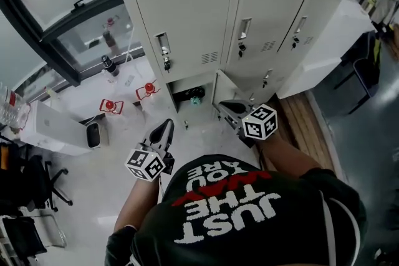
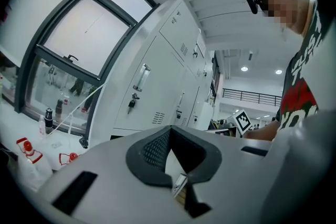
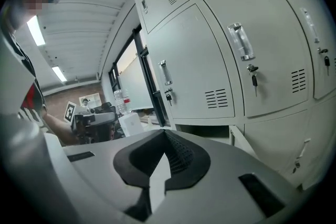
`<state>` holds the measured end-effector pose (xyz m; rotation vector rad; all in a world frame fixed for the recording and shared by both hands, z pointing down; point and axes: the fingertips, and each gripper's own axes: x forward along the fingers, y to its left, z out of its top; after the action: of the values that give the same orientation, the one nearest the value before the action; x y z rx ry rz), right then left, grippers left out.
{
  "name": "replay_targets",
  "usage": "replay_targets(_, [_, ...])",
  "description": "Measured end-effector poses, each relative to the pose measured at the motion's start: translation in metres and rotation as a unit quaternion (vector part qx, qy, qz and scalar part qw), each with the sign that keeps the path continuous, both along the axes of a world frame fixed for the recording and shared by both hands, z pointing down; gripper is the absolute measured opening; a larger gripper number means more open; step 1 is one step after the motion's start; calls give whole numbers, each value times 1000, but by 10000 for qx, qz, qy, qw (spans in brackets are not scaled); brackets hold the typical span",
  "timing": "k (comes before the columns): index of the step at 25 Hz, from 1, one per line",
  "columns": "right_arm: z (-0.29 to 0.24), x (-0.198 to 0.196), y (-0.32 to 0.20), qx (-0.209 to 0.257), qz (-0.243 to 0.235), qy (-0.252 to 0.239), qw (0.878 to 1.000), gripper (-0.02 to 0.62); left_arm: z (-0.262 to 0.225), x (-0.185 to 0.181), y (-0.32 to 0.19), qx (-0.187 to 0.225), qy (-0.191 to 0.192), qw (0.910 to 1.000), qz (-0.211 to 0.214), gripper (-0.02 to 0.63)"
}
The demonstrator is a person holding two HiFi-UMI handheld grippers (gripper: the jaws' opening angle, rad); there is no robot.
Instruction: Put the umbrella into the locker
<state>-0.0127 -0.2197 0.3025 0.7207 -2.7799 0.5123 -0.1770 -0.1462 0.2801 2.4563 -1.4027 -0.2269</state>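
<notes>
I see both my grippers raised in front of the locker bank, the left gripper and the right gripper each with jaws pressed together on nothing. The dark umbrella lies inside the bank's open bottom compartment, below them.

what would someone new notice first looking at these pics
The wall of pale grey lockers fills the top of the head view. One bottom compartment stands open, with a dark bundle, probably the umbrella, lying inside. Just below, the left gripper and the right gripper, each with a marker cube, point toward the lockers, both shut and empty.
</notes>
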Motion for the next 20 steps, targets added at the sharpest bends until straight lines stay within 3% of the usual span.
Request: replay_targets(20, [4,-11,-6,75,-141,172,9997,34,-3,-3,-7,-24,58,10000,-26,-5])
